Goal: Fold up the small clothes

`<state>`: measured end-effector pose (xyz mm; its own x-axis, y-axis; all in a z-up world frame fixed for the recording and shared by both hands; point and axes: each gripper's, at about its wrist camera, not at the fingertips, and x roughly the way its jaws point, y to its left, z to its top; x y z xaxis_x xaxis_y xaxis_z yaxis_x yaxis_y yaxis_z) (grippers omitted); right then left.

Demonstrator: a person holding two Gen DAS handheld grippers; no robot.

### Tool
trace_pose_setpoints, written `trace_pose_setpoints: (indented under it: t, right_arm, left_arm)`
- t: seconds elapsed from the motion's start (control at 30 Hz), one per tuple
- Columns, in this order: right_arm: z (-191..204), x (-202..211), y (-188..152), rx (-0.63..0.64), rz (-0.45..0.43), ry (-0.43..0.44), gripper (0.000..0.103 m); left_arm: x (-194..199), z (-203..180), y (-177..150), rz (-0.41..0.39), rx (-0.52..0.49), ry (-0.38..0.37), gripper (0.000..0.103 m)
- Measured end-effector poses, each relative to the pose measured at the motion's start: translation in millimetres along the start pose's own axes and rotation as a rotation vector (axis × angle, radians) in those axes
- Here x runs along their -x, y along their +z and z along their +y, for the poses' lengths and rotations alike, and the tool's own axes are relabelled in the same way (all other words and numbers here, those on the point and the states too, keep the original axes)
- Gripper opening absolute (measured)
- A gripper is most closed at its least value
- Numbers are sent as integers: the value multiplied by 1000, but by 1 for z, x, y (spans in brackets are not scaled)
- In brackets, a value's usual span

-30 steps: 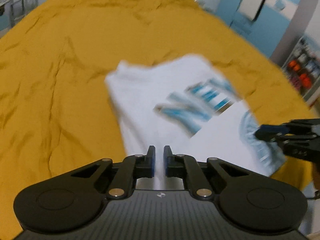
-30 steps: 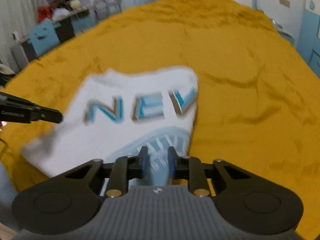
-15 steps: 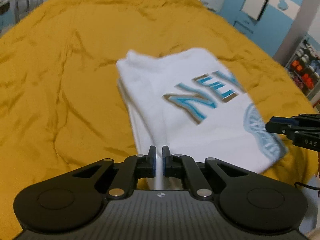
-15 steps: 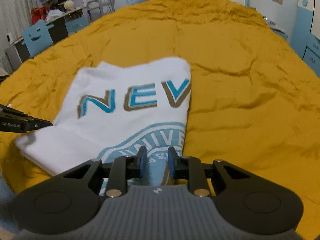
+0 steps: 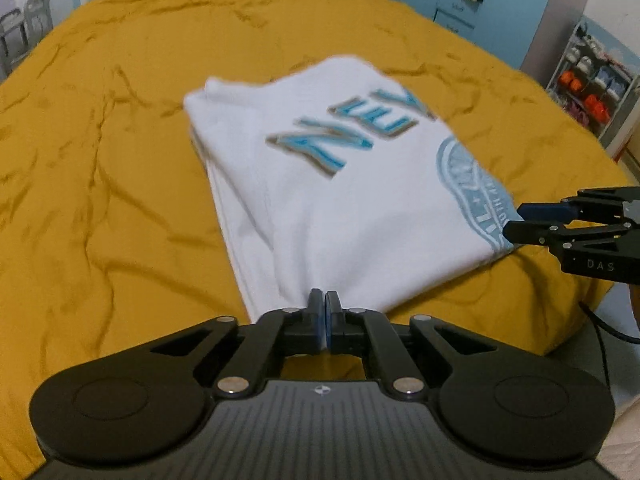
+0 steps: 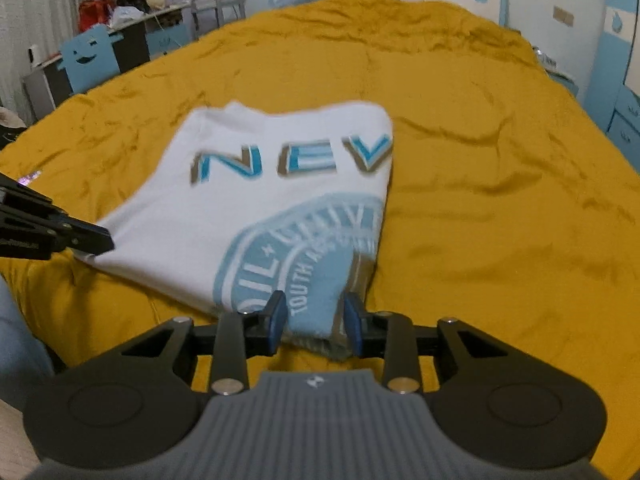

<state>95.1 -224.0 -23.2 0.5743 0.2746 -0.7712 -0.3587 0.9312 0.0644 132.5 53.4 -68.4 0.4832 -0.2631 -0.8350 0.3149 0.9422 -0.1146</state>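
A white T-shirt (image 5: 340, 200) with blue "NEV" lettering and a round blue print lies folded flat on the mustard-yellow bedspread (image 5: 100, 200). My left gripper (image 5: 324, 304) is shut on the shirt's near left corner, where the cloth bunches into the pinched pads. In the right wrist view the shirt (image 6: 248, 208) reaches down to my right gripper (image 6: 315, 322). Its jaws are opening, with the printed near right corner loose between the blue pads. The right gripper (image 5: 516, 220) also shows at the shirt's right edge, and the left gripper (image 6: 96, 240) at its left edge.
The bedspread (image 6: 500, 200) stretches wide beyond and beside the shirt, creased in places. A blue chair (image 6: 88, 56) and a cluttered desk stand far left, blue drawers (image 6: 624, 120) far right. A shelf of coloured items (image 5: 592, 92) stands past the bed's right edge.
Both grippers have shifted across the bed with the shirt, which now lies flatter and nearer. The right jaws have spread apart around the corner; the left stays shut on its corner.
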Motion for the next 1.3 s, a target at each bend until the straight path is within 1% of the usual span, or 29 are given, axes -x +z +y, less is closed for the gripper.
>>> trace_pose_setpoints:
  t: [0.1,0.17,0.23,0.4,0.5,0.57,0.6,0.63,0.67,0.7,0.73,0.77,0.8,0.83,0.87,0.9,0.93,0.97,1.0,1.1,1.2,1.27,1.3]
  right_arm:
    - [-2,-18,-15,-8,17,-5,27]
    - [0,-30,-25,15,21,-14,27]
    - [1,-35,-29,16,18,-21,27]
    - [-4,-33,-22,-2,34,-5,27]
    - [-4,-21,-9,-1,37,0,29]
    - [-3,-8,0,5,24,-1,39]
    - [-3,0,4,5,9,-2,46]
    - [-2,11,8,6,-17,1,48]
    - [0,21,12,11,-43,2,48]
    - [2,32,16,17,-71,-1,53]
    - [5,44,19,25,-102,-11,57]
    - [8,54,22,32,-134,-23,59]
    - [11,64,24,34,-165,-36,63]
    - [14,75,26,34,-199,-45,70]
    - [18,86,27,30,-234,-48,74]
    - [21,95,27,26,-264,-49,82]
    - [26,105,26,22,-293,-50,81]
    - [29,111,26,18,-309,-54,81]
    - [33,117,25,9,-322,-60,81]
    - [42,129,19,-35,-335,-70,81]
    - [52,132,10,-79,-341,-99,82]
    - [57,129,1,-92,-345,-116,82]
    - [59,125,-2,-91,-330,-124,82]
  left_arm:
    - [-18,4,-10,23,28,-7,6]
    - [-27,6,-15,19,34,-7,6]
    - [-27,6,-18,7,37,-6,6]
    - [-17,4,-16,-13,34,1,6]
    - [2,-2,-15,-58,2,17,7]
    - [18,-6,-13,-101,-12,27,18]
    - [27,-8,-12,-129,-17,32,27]
    - [37,-10,-11,-167,-20,39,34]
    - [48,-13,-10,-210,-27,54,36]
    - [58,-17,-8,-252,-32,78,41]
    - [68,-21,-6,-295,-34,102,50]
    - [81,-26,-4,-351,-32,131,57]
    - [89,-30,-3,-396,-29,152,71]
    - [99,-36,-4,-448,-26,176,81]
    - [108,-42,-4,-493,-26,205,84]
    - [116,-50,-5,-528,-29,235,91]
    - [121,-54,-5,-549,-34,254,95]
    - [126,-60,-7,-566,-41,277,98]
    - [130,-67,-9,-574,-46,300,102]
    - [132,-79,-18,-589,-25,337,103]
    - [123,-83,-25,-572,14,310,103]
    - [115,-81,-29,-529,34,298,103]
    - [111,-80,-29,-509,41,297,103]
